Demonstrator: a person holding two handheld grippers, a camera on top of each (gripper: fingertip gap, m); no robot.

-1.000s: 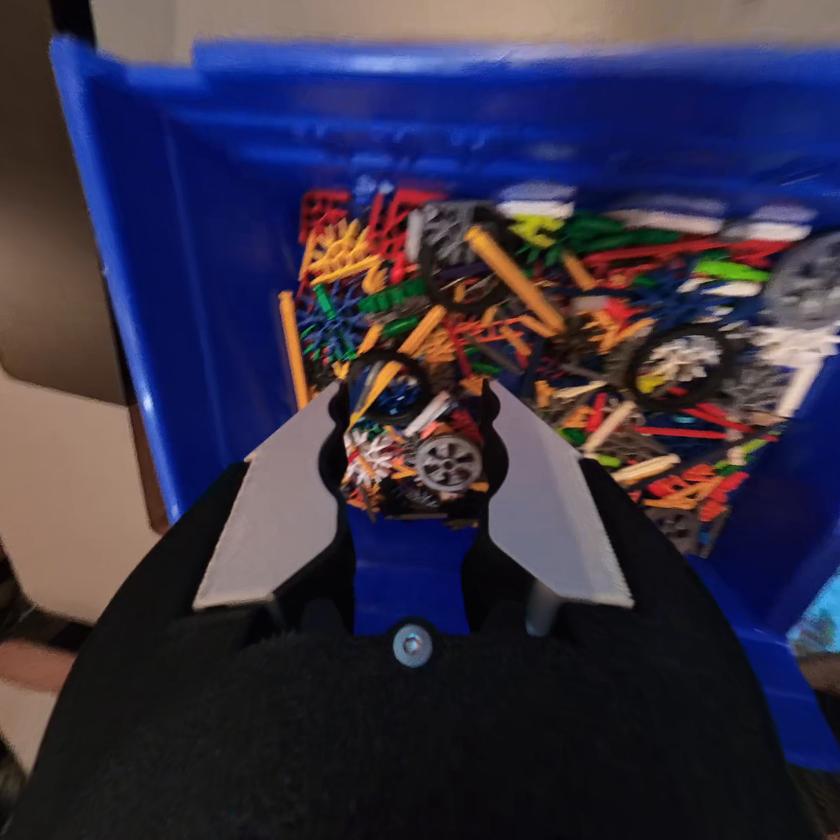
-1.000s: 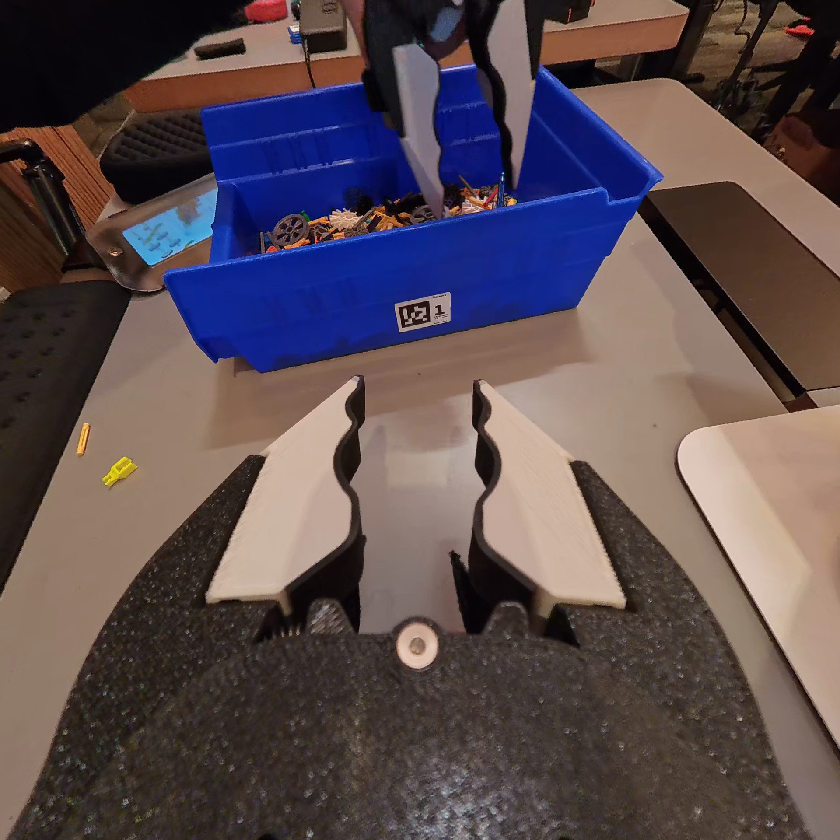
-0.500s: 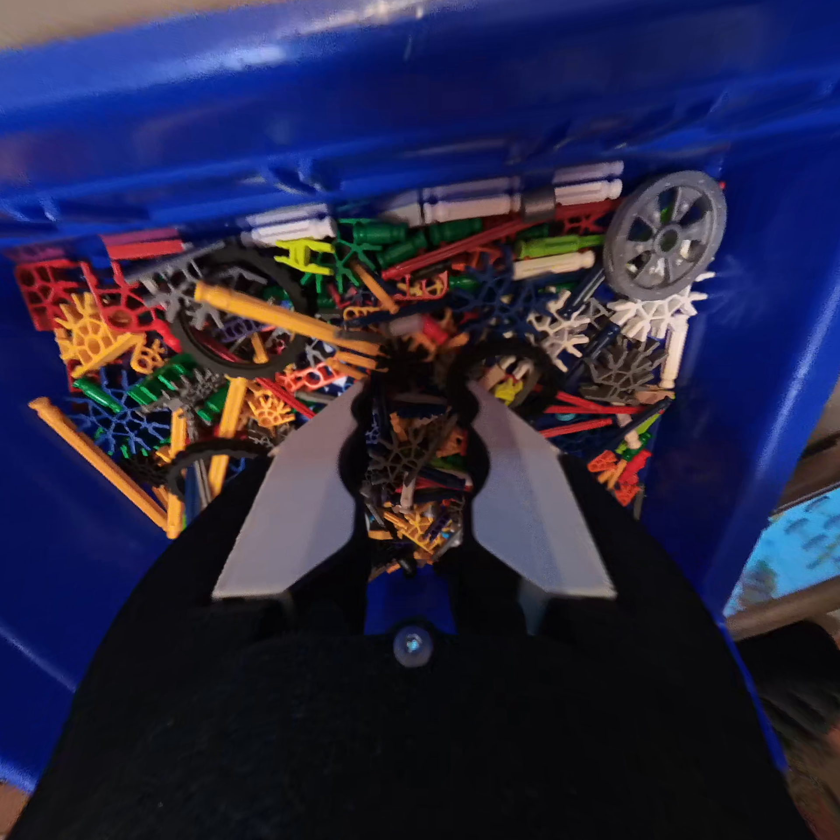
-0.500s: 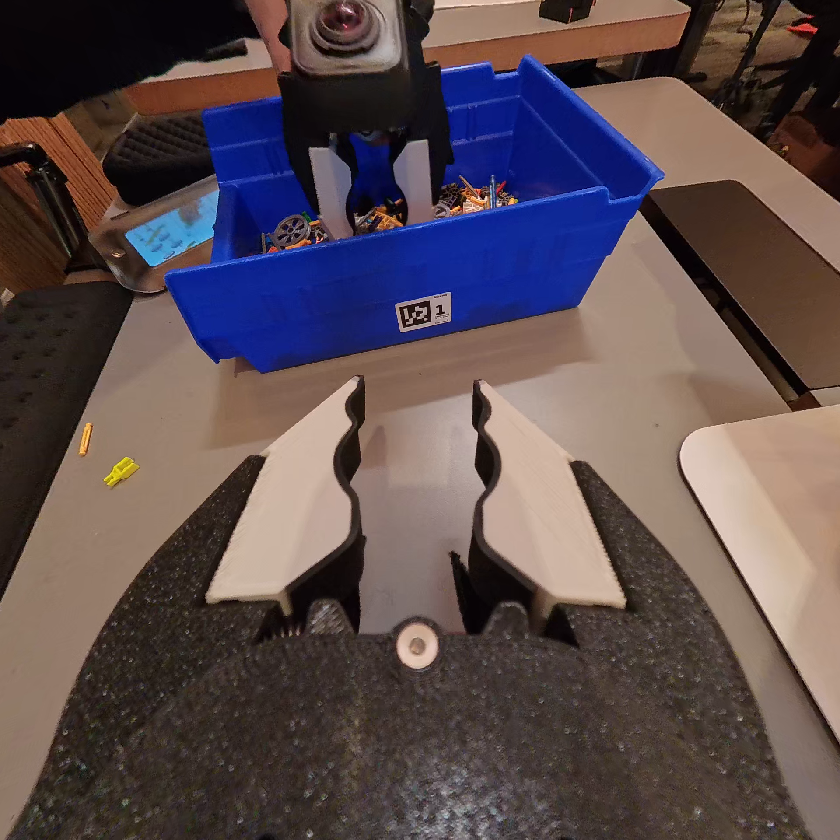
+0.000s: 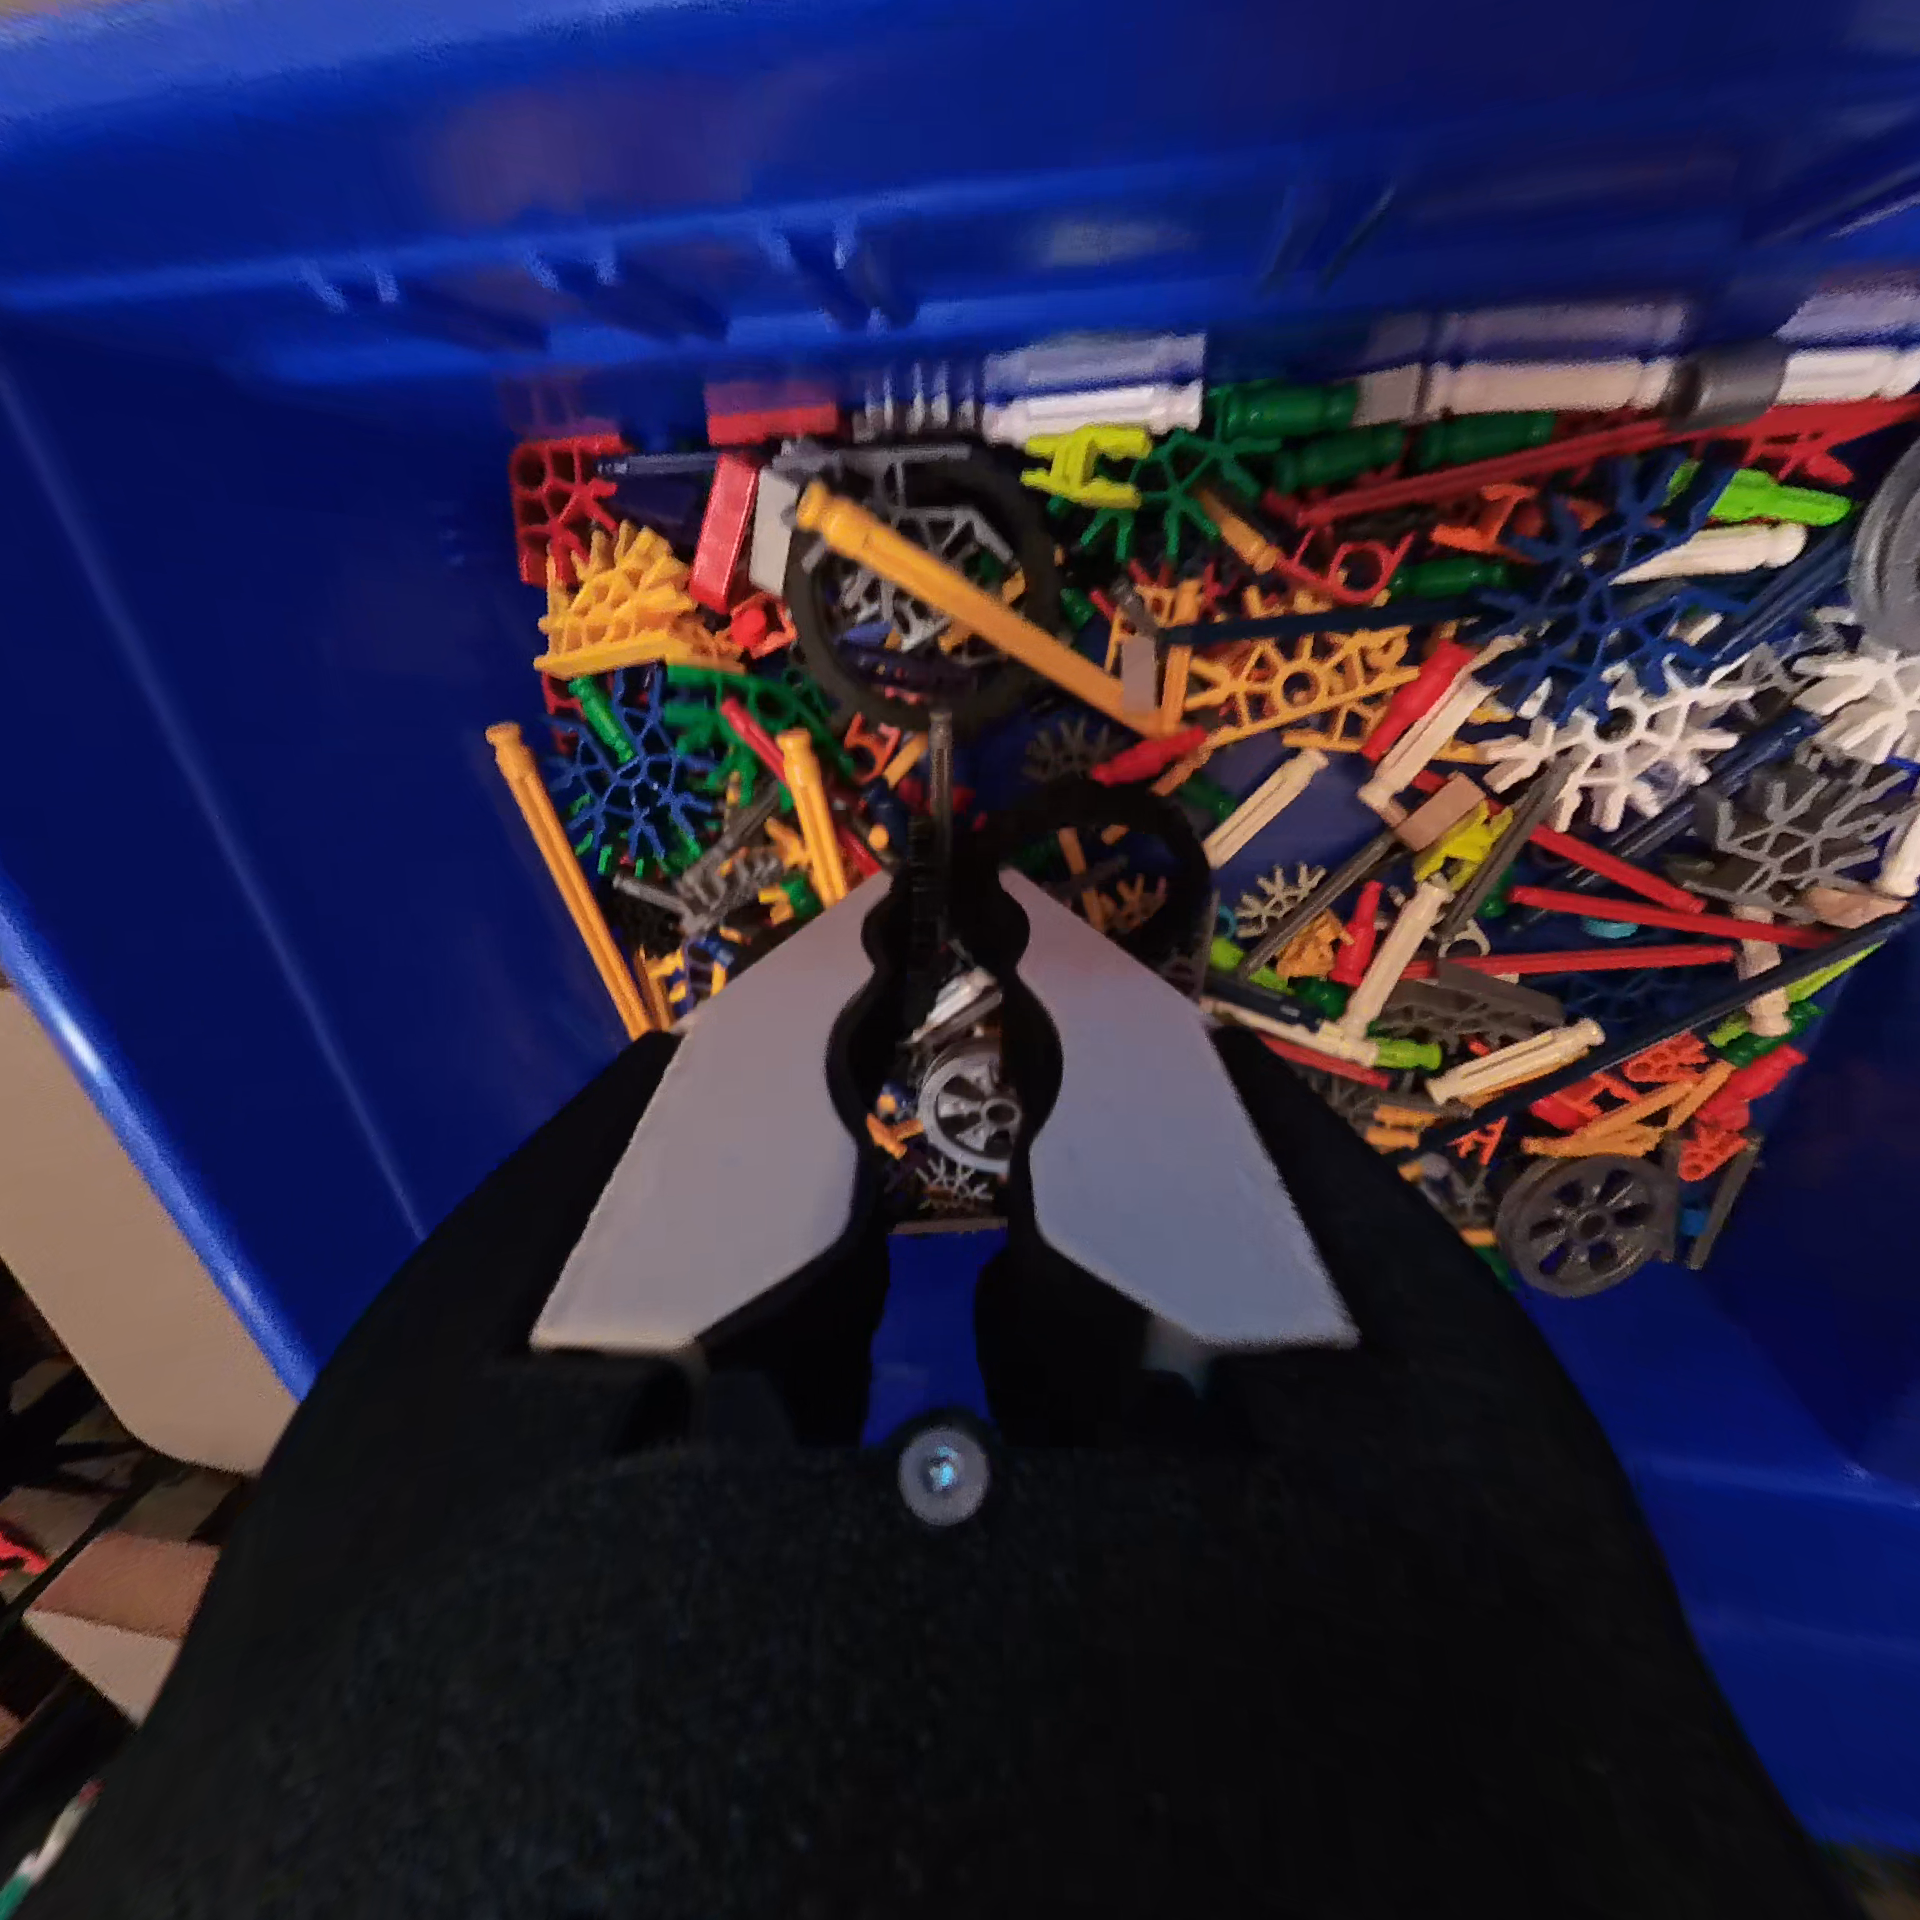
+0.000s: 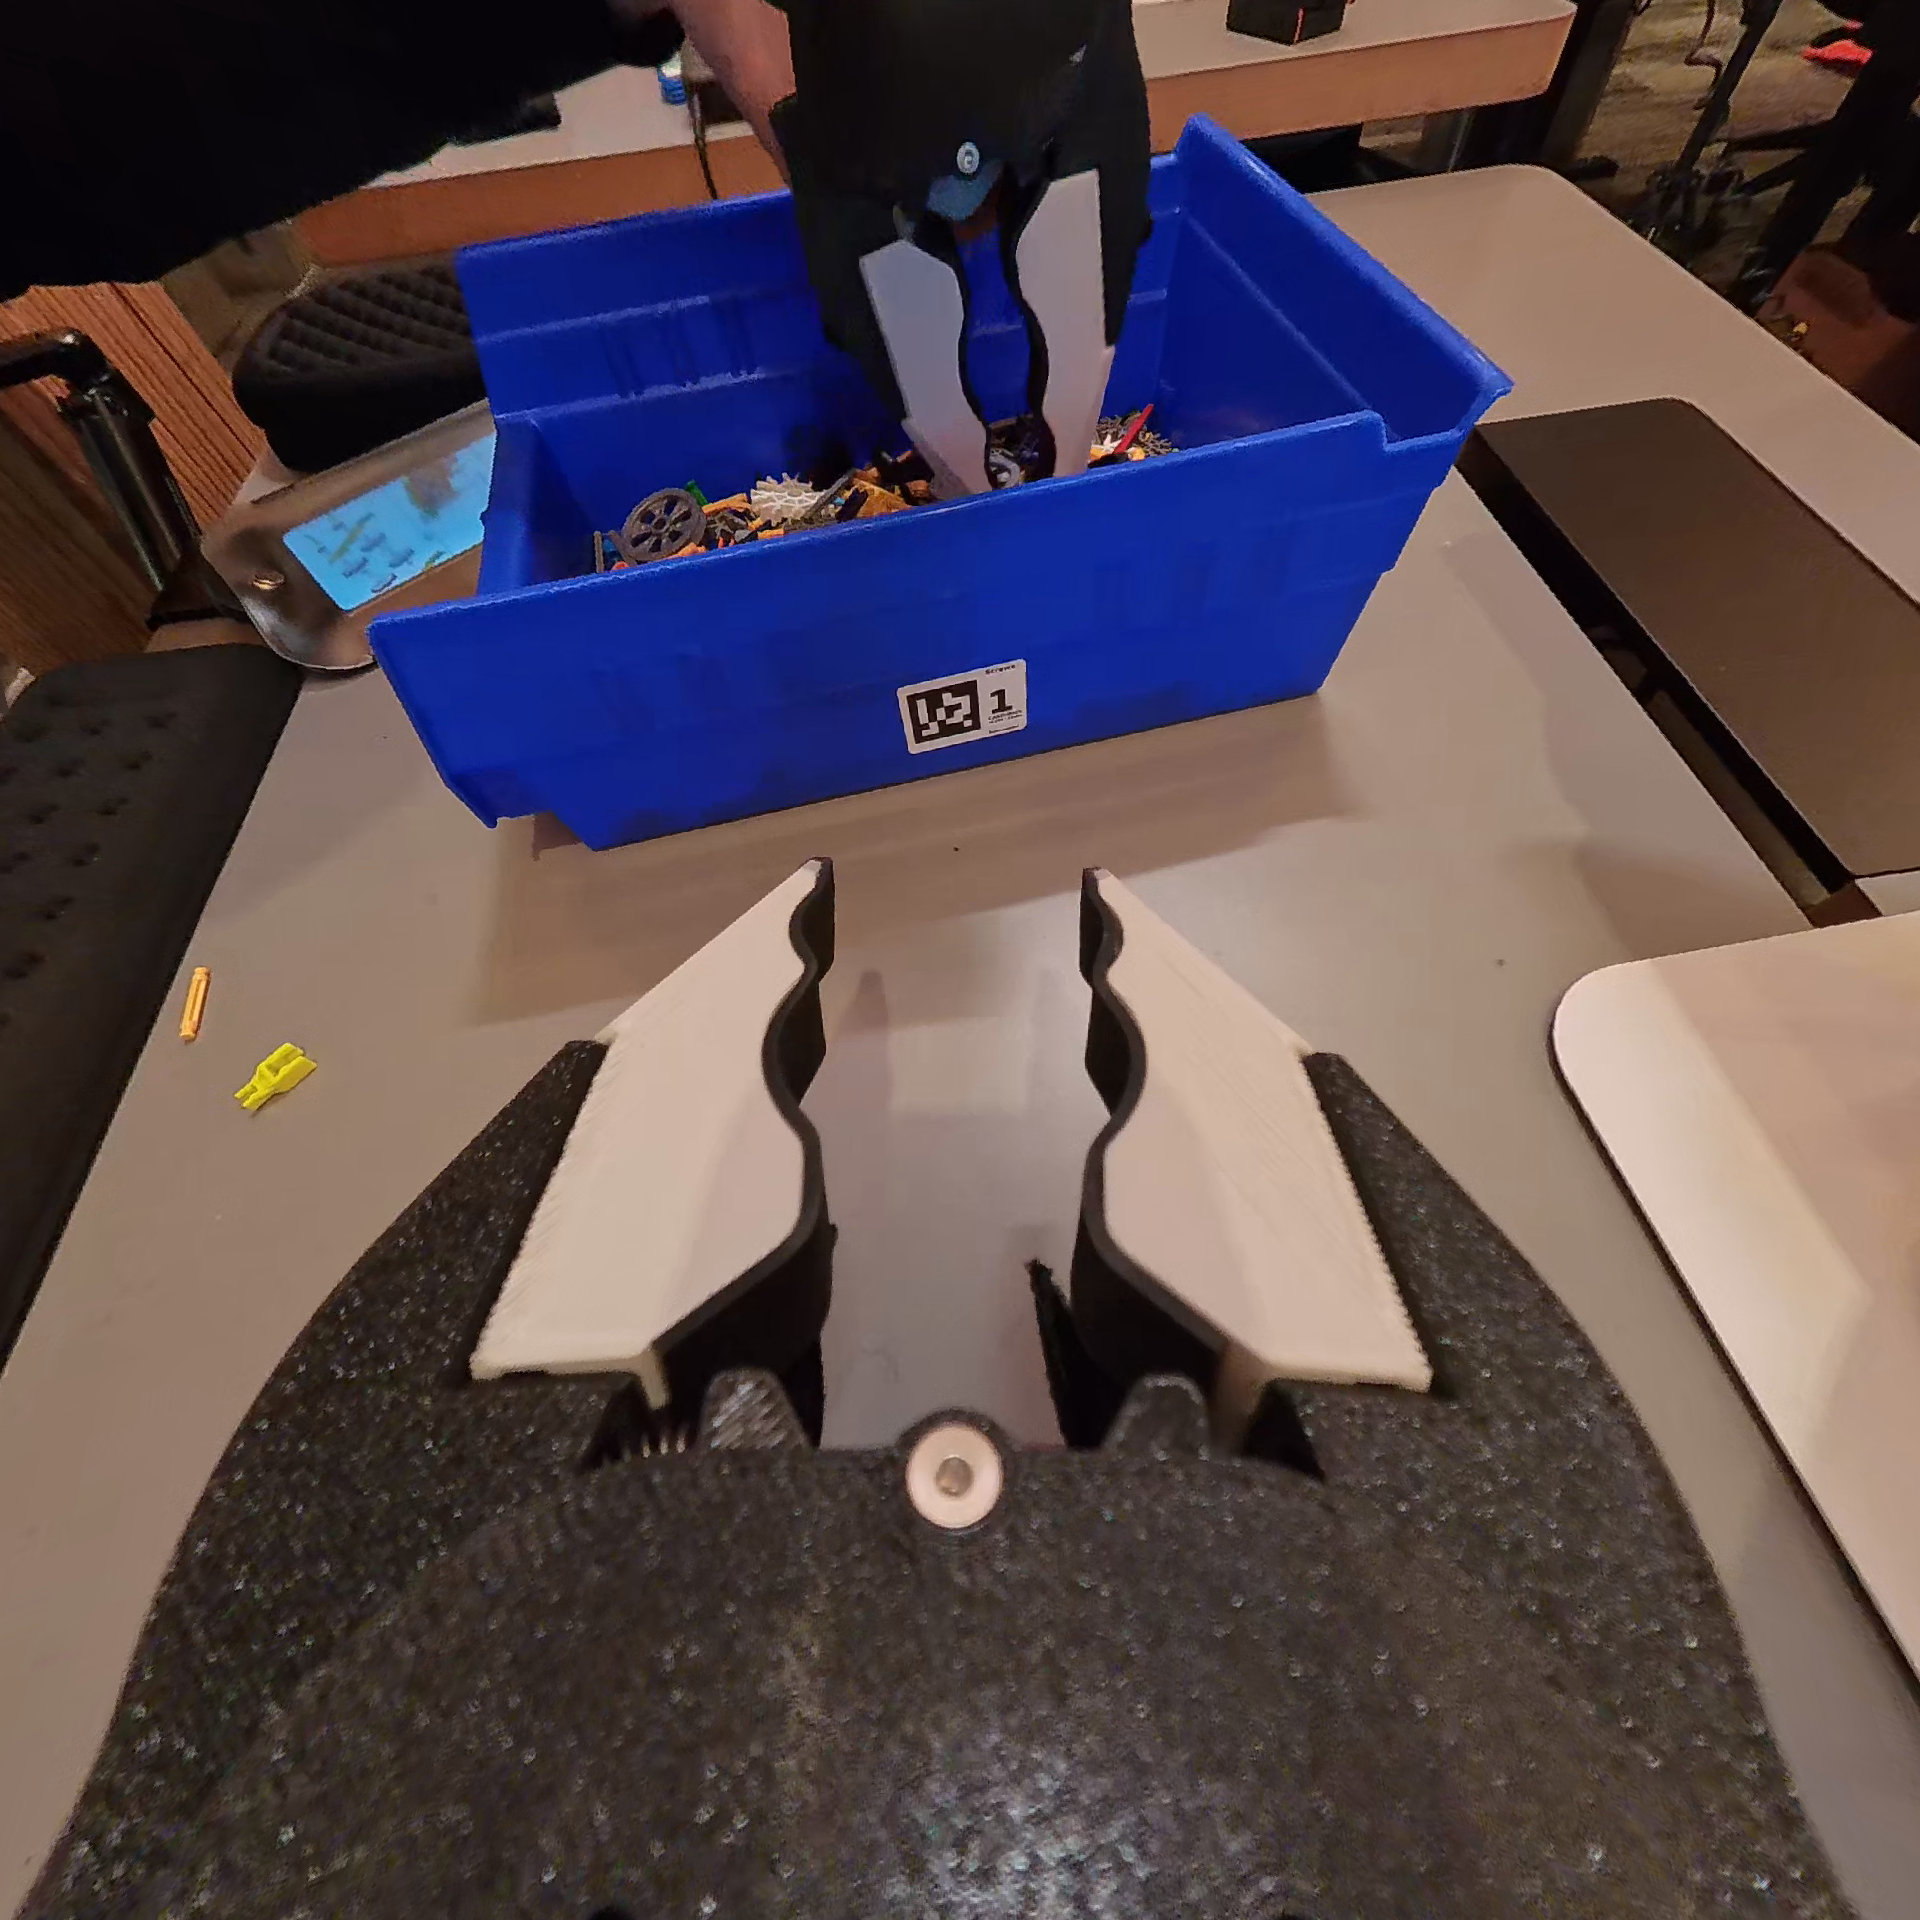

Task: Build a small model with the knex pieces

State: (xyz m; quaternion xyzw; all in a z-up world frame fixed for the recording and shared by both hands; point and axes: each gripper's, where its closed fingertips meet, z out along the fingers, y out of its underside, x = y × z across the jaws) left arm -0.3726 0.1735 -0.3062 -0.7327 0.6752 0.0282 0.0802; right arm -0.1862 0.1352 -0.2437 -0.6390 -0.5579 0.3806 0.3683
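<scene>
Dark ridged piece (image 5: 918, 847) sits clenched between the jaws of my left gripper (image 5: 948, 883), toy parts (image 5: 1351, 727) beyond them in the blue bin (image 5: 312, 727); my right gripper (image 6: 956, 873), jaws released, holds nothing above the bench (image 6: 1455, 883).

Two matching hand-held grippers, black bodies with pale fingers

The right gripper (image 6: 956, 883) has a speckled black foam-textured body, two pale grey ribbed wedge fingers (image 6: 665, 1174) edged with wavy black pads, and a round silver screw (image 6: 953, 1472) in a white washer at centre. The left gripper (image 5: 940, 894) is built the same, and a black sleeve (image 6: 260, 114) covers the arm that carries it.
</scene>
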